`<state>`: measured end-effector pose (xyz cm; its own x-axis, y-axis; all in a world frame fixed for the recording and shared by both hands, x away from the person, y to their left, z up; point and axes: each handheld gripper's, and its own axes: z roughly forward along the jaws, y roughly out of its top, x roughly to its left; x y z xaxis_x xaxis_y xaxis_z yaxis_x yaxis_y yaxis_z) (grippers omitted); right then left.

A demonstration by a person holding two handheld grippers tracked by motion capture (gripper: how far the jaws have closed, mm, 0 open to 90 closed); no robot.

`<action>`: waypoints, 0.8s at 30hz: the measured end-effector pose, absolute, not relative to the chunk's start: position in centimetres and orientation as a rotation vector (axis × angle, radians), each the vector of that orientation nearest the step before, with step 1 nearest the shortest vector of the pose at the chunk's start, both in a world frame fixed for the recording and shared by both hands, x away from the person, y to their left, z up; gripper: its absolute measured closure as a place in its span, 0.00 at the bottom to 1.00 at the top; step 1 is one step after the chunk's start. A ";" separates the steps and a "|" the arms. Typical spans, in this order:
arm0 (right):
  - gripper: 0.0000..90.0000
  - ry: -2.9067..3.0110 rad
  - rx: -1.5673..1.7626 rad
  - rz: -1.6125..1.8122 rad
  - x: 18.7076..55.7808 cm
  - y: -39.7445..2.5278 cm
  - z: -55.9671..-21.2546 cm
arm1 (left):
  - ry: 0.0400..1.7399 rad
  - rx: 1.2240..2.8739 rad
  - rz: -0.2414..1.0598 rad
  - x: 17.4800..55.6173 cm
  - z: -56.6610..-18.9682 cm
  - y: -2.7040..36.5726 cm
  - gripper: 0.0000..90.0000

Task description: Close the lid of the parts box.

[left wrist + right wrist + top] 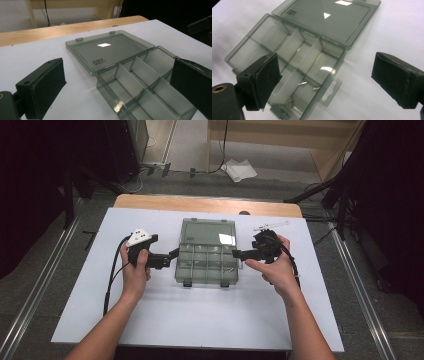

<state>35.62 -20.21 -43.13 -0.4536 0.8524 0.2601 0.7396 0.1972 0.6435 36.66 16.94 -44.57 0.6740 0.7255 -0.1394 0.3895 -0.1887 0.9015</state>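
A smoky clear compartment box lies open mid-table, its lid folded flat toward the far side. My left gripper stands open at the box's left edge; in its own view the left gripper has its jaws spread, with the box's near corner and lid between them. At the box's right edge my right gripper is open. In the right gripper view the right gripper straddles the compartments holding a few small metal screws.
The box rests on a white sheet covering a wooden table. A small clear plastic piece lies at the back right, just beyond my right hand. Dark stands and cables surround the table on the floor.
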 end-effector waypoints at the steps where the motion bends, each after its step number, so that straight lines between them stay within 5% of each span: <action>1: 0.09 2.304 1.547 1.094 35.9 -20.2 -43.2 | 0.887 1.808 0.384 36.9 -44.4 16.8 0.00; 24: 0.12 2.259 1.666 1.154 39.8 -20.3 -44.5 | 0.938 1.874 0.258 42.5 -46.0 13.2 0.00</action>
<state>39.81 -20.30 -44.45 -0.3933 0.8554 0.3370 0.7742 0.1104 0.6233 42.45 13.22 -46.01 0.6786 0.7020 -0.2161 0.4923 -0.2163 0.8431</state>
